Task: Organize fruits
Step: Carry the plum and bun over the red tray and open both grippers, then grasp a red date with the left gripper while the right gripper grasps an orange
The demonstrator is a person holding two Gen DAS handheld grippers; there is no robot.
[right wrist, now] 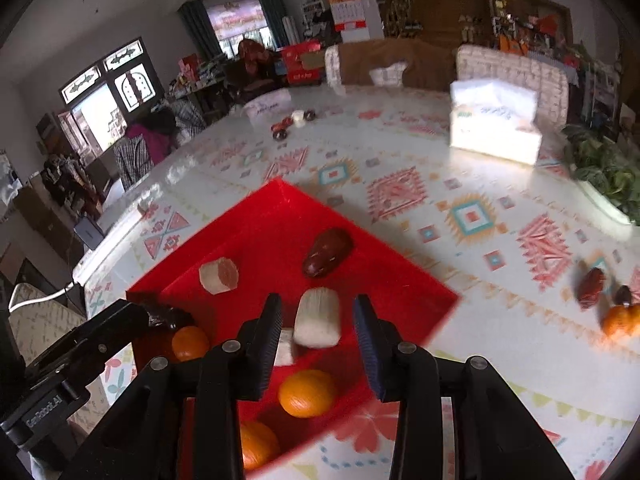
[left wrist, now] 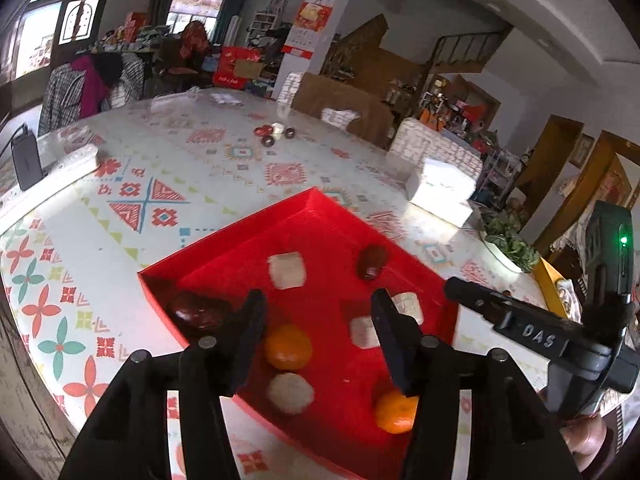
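Observation:
A red box (left wrist: 304, 208) lies on the patterned table and also shows in the right wrist view (right wrist: 280, 196). It holds oranges (left wrist: 288, 347) (left wrist: 396, 412), dark red dates (left wrist: 372, 261) (left wrist: 196, 312) and pale fruit chunks (left wrist: 286, 270) (left wrist: 290, 392). My left gripper (left wrist: 316, 340) is open and empty above the box, near one orange. My right gripper (right wrist: 318, 344) is open and empty above the box, over a pale chunk (right wrist: 318, 316) and an orange (right wrist: 307, 393). Outside the box at the right lie a date (right wrist: 591, 288) and an orange (right wrist: 620, 320).
A tissue box (right wrist: 494, 124) stands at the far right of the table. A bowl of greens (right wrist: 604, 176) sits at the right edge. Small dates and a white piece (right wrist: 294, 120) lie far back. A dark power bank (left wrist: 26, 156) is at the left edge.

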